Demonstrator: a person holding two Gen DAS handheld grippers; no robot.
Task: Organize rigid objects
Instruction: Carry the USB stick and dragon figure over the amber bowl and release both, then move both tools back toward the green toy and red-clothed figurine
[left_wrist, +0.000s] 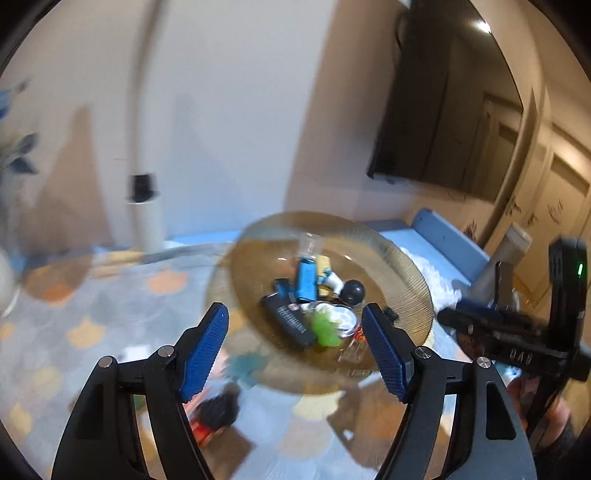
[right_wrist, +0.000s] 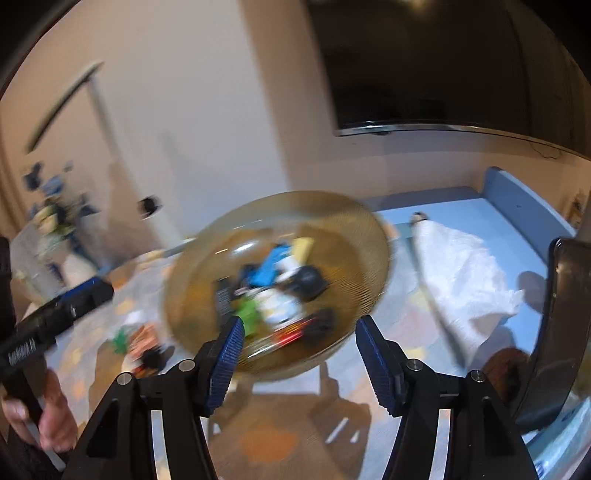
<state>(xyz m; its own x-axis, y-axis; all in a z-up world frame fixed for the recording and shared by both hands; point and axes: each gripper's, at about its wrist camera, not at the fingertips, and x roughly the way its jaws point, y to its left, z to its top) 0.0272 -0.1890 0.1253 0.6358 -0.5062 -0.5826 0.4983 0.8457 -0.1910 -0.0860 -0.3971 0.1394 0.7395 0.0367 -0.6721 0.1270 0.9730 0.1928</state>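
Note:
An amber ribbed glass bowl (left_wrist: 402, 266) (right_wrist: 354, 225) stands on the patterned table and holds several small items. Among them are a blue box (left_wrist: 306, 280), a black flat case (left_wrist: 290, 323), a black ball (left_wrist: 352, 291), a green piece (left_wrist: 325, 326) and a round white tin (left_wrist: 341, 314). My left gripper (left_wrist: 293, 310) hovers open just before the bowl's near side, nothing between its blue pads (left_wrist: 205, 350). My right gripper (right_wrist: 300, 321) is open too, close to the near rim, with nothing gripped. The right wrist view is blurred.
Loose items lie on the table left of the bowl: a red and black thing (left_wrist: 214, 413), a green piece (right_wrist: 120, 339). A white cloth (right_wrist: 469, 273) lies to the right, a blue bench (right_wrist: 517, 195) behind, and a dark chair back (right_wrist: 561, 332) nearby. A vase (right_wrist: 55, 229) stands far left.

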